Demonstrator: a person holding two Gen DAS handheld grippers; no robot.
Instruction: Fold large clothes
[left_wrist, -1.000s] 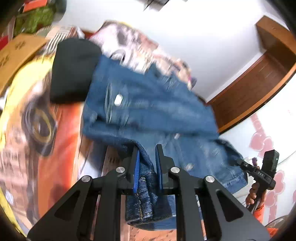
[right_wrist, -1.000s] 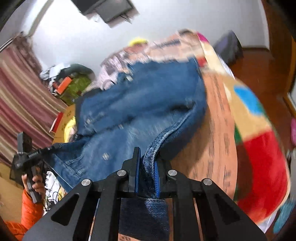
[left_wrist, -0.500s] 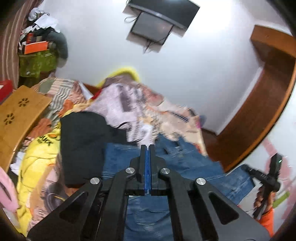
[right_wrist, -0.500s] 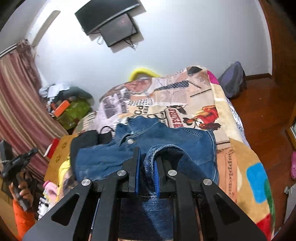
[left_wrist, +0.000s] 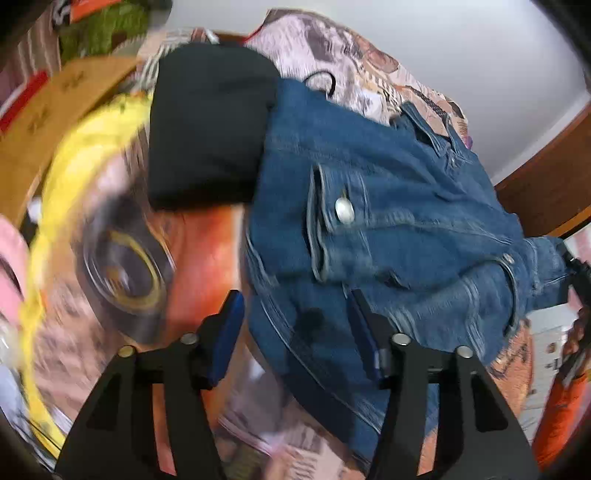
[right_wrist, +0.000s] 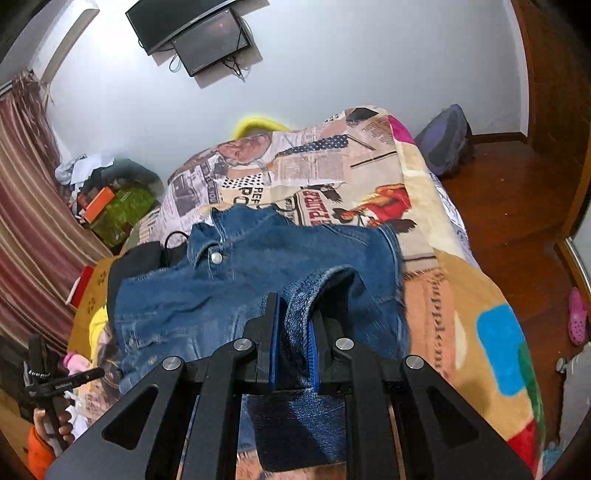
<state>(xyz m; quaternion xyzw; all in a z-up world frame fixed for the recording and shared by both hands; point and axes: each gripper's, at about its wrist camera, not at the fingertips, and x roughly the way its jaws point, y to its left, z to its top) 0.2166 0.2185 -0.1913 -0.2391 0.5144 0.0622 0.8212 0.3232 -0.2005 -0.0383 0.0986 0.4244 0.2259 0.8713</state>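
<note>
So right gripper (right_wrist: 291, 332) jaws pinch the denim jacket (right_wrist: 258, 280) cuff, left gripper (left_wrist: 295, 328) jaws gaping; I'd regrab the hem before folding.

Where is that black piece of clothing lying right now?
The black garment lies on the printed bedspread, tucked against the far left edge of the denim jacket, in the upper left of the left wrist view; only a sliver shows in the right wrist view.

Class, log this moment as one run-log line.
left gripper: open over denim jacket | right gripper: shut on jacket edge | black garment: beside jacket
</note>
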